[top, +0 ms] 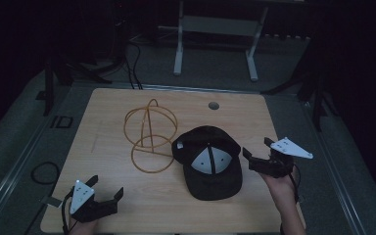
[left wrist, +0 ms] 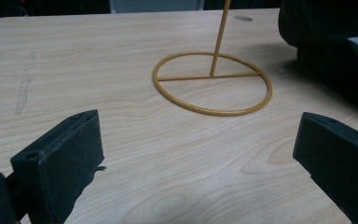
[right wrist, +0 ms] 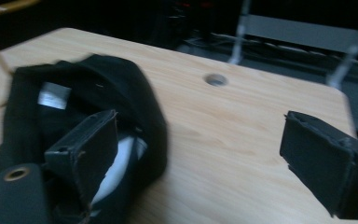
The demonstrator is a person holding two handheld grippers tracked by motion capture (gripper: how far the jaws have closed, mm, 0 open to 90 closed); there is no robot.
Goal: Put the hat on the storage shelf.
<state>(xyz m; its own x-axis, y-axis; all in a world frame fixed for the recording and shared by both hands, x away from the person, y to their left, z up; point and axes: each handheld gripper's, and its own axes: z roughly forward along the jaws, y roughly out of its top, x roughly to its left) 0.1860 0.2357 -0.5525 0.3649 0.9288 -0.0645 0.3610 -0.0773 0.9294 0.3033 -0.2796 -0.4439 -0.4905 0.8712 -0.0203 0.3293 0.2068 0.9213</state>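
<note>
Looking down from the high view, you have a black cap (top: 209, 164) lying upside down on the wooden table (top: 107, 161), its white lining panels facing up and its brim toward your side. Just beside it on the left stands a yellow wire stand (top: 149, 134), with a ring for a base and looped hoops rising on a thin post; the base ring lies close to the cap's edge, though you cannot tell whether they touch.

Your right gripper (top: 259, 155) sits just to the right of the cap, near its rim, with its jaws spread wide and nothing between them. In the right gripper view, one jaw stands in front of the cap's (right wrist: 98, 93) opening while the other is over bare wood, and the round hole (right wrist: 215, 80) in the table shows beyond.

Your left gripper (top: 106, 190) is at the near left corner of the table, well apart from the cap, its jaws also spread wide and empty. In the left gripper view it faces the stand's base ring (left wrist: 213, 84), with the dark edge of the cap (left wrist: 335, 51) at the right.
</note>
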